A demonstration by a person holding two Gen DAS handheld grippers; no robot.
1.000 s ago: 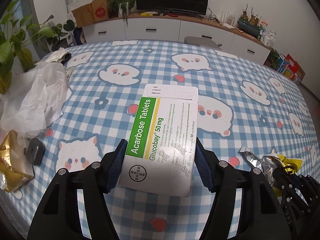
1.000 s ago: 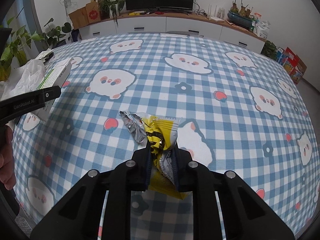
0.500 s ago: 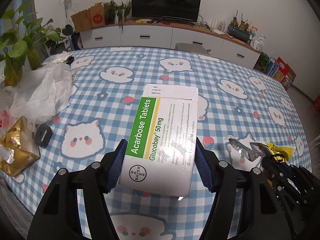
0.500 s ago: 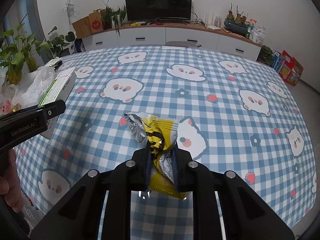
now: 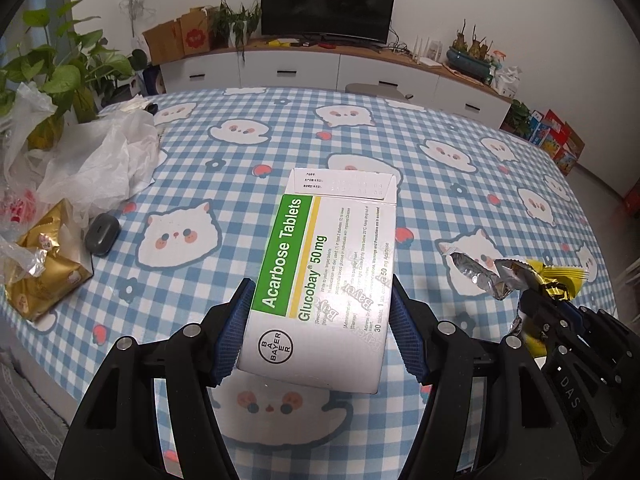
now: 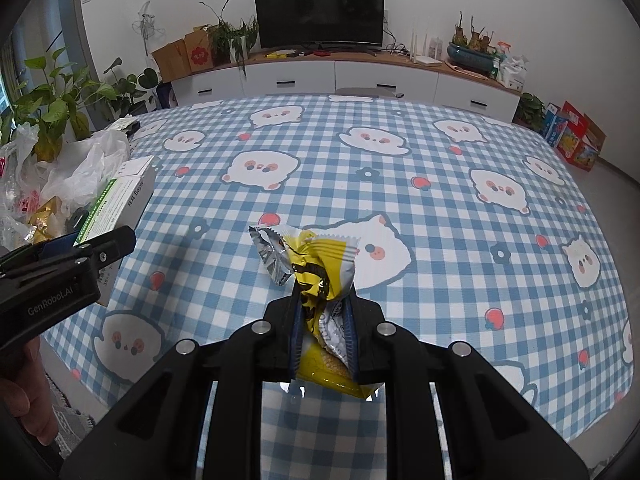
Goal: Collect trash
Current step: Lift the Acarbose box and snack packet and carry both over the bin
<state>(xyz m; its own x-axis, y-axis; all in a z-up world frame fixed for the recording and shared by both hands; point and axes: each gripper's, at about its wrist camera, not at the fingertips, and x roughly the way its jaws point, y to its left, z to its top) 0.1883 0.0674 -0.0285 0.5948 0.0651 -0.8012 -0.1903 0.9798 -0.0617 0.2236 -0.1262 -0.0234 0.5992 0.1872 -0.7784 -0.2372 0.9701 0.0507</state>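
I see my left gripper (image 5: 320, 330) clamped on the sides of the pill box (image 5: 324, 280), box sticking out forward above the table (image 5: 440, 184). Right gripper (image 6: 323, 332) pinches the crumpled yellow wrapper (image 6: 320, 268), also off the cloth. Farther left on the table: plastic bags (image 5: 100, 160), gold packet (image 5: 44, 276).

We observe even, moderately bright indoor light. Both fisheye views bow strongly, with dark vignetted corners. Soft glare marks the tablet box (image 5: 320, 280) face; its fine print is possibly too small to resolve. Shadows on the tablecloth (image 6: 440, 184) remain faint.
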